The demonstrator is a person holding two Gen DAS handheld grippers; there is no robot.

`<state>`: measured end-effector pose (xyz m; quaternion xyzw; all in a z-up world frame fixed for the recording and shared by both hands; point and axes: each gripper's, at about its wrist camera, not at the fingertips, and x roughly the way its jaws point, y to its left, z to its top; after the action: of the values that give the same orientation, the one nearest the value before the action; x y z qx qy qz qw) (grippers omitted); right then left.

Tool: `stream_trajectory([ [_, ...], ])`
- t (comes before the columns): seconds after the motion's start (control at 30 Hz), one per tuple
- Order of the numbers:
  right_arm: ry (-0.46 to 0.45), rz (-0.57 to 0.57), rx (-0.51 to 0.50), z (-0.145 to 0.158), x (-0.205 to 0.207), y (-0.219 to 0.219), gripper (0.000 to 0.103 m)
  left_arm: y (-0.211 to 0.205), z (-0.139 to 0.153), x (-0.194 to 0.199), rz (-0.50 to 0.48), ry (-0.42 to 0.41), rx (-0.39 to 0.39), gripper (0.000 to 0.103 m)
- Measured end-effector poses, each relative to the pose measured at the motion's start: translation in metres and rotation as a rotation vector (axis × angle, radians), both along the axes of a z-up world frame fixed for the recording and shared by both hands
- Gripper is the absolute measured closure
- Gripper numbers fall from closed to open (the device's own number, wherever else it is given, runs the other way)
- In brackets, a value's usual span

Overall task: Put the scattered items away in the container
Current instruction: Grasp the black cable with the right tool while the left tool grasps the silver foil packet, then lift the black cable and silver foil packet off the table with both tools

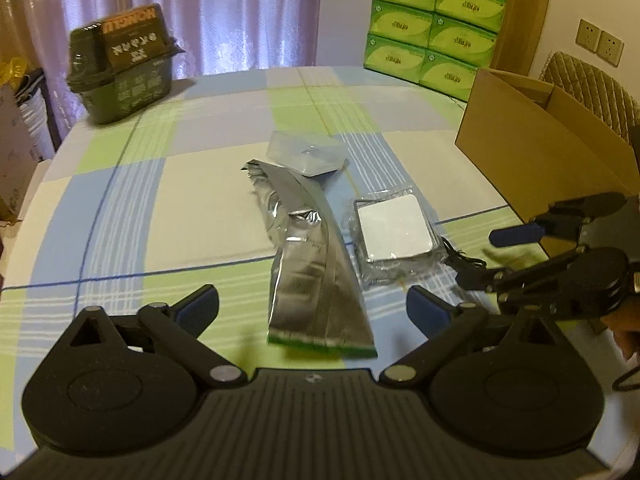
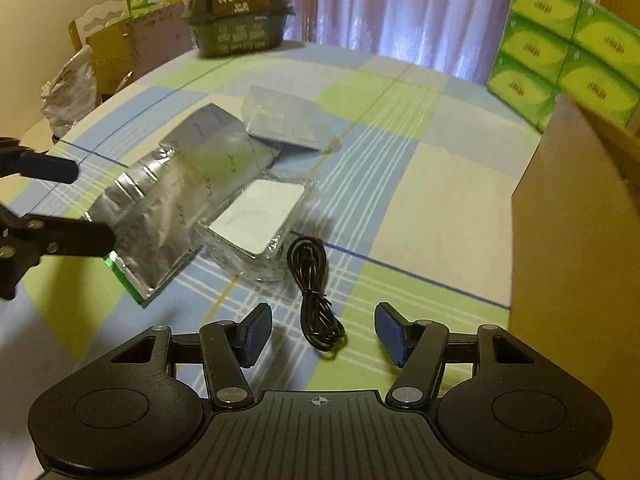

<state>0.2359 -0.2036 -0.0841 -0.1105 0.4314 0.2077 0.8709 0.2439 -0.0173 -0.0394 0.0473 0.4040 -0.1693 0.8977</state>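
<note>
Right gripper (image 2: 320,334) spread | black cable (image 2: 316,292) coiled, tied | between pads

Stacked green tissue packs (image 1: 434,28) stand before the lilac curtain (image 1: 224,12).

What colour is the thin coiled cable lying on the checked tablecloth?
Black. The thin coiled cable shows best in the right wrist view.

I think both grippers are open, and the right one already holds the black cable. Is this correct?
Not quite. Both are open, but the right gripper holds nothing: the right wrist view shows the black cable lying on the tablecloth between its spread jaws, ungrasped.
</note>
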Motion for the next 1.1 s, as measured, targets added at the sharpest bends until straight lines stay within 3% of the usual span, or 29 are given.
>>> stream_trajectory([
  [0.23, 0.006, 0.024, -0.013, -0.009, 0.013, 0.007, 0.039, -0.002, -0.014, 0.025, 0.015, 0.039, -0.016, 0.027],
  [0.33, 0.008, 0.026, -0.002, -0.01, 0.018, 0.009, 0.049, 0.0, -0.017, 0.035, 0.021, 0.051, -0.033, 0.027],
  [0.4, 0.007, 0.023, -0.002, -0.011, 0.018, 0.009, 0.049, 0.0, -0.02, 0.04, 0.015, 0.063, -0.037, 0.037],
  [0.43, 0.01, 0.016, 0.004, -0.011, 0.018, 0.008, 0.062, 0.0, -0.021, 0.041, 0.011, 0.072, -0.035, 0.041],
  [0.47, 0.017, 0.011, 0.016, -0.01, 0.018, 0.007, 0.071, 0.0, -0.023, 0.042, 0.008, 0.078, -0.03, 0.052],
  [0.5, 0.017, 0.004, 0.012, -0.01, 0.018, 0.006, 0.074, 0.0, -0.024, 0.042, 0.0, 0.085, -0.036, 0.06],
  [0.53, 0.016, 0.0, 0.006, -0.009, 0.017, 0.006, 0.082, 0.001, -0.023, 0.042, 0.0, 0.091, -0.046, 0.061],
  [0.77, 0.08, -0.034, 0.032, -0.002, -0.002, 0.001, 0.083, -0.001, -0.017, 0.022, -0.042, 0.109, -0.024, 0.067],
  [1.1, 0.152, -0.031, 0.128, 0.01, -0.085, 0.004, 0.083, 0.02, -0.007, -0.082, -0.089, 0.177, -0.03, 0.067],
])
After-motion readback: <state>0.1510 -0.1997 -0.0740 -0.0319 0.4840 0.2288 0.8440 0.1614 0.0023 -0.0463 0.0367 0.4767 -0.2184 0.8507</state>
